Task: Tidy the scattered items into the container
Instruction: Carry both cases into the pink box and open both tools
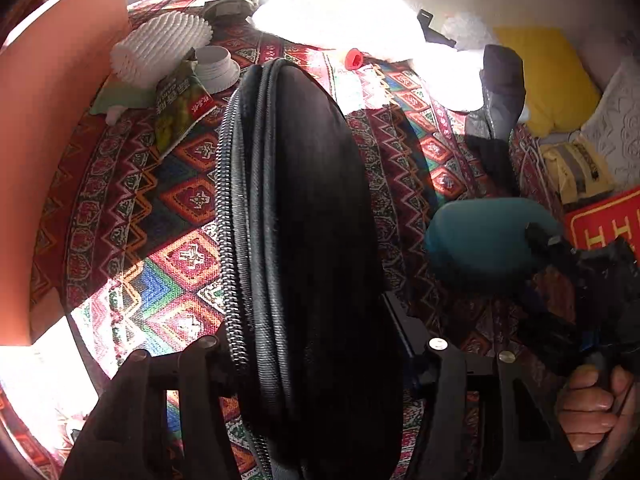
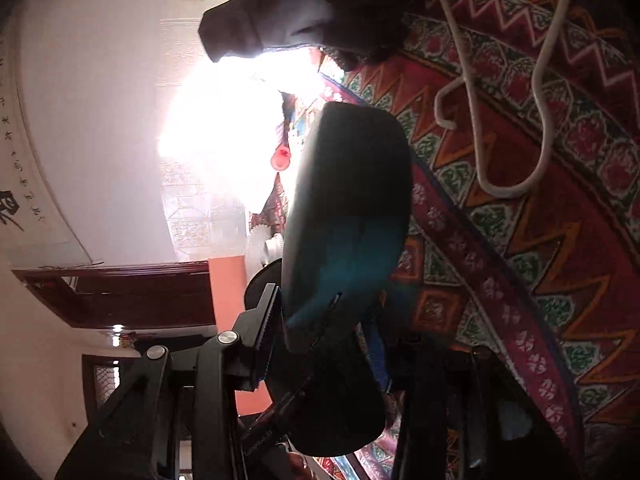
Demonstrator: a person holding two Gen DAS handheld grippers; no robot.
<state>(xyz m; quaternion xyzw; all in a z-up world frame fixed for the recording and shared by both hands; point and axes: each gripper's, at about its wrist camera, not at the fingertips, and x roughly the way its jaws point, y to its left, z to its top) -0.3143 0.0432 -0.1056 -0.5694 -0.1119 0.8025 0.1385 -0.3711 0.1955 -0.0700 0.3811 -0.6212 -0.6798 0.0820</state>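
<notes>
A black zip case [image 1: 312, 208] stands on edge over the patterned cloth [image 1: 180, 200] in the left wrist view, and my left gripper [image 1: 312, 320] is shut on its lower end. To the right, my right gripper [image 1: 536, 236] is shut on a teal oval case [image 1: 480, 240]. The right wrist view shows that teal case [image 2: 344, 240] clamped between the right gripper [image 2: 336, 316] fingers, and it hides the far pad. Loose on the cloth lie a green snack packet [image 1: 180, 108], a white ribbed lid [image 1: 216, 68] and a red cap [image 1: 354, 59].
An orange board [image 1: 60, 140] stands along the left edge beside a white foam net sleeve [image 1: 160, 48]. Dark clothing [image 1: 500, 92], a yellow cushion [image 1: 548, 76] and a red box [image 1: 604, 220] lie to the right. A white hanger [image 2: 540, 120] rests on the cloth. A person's hand [image 1: 588, 408] grips the right handle.
</notes>
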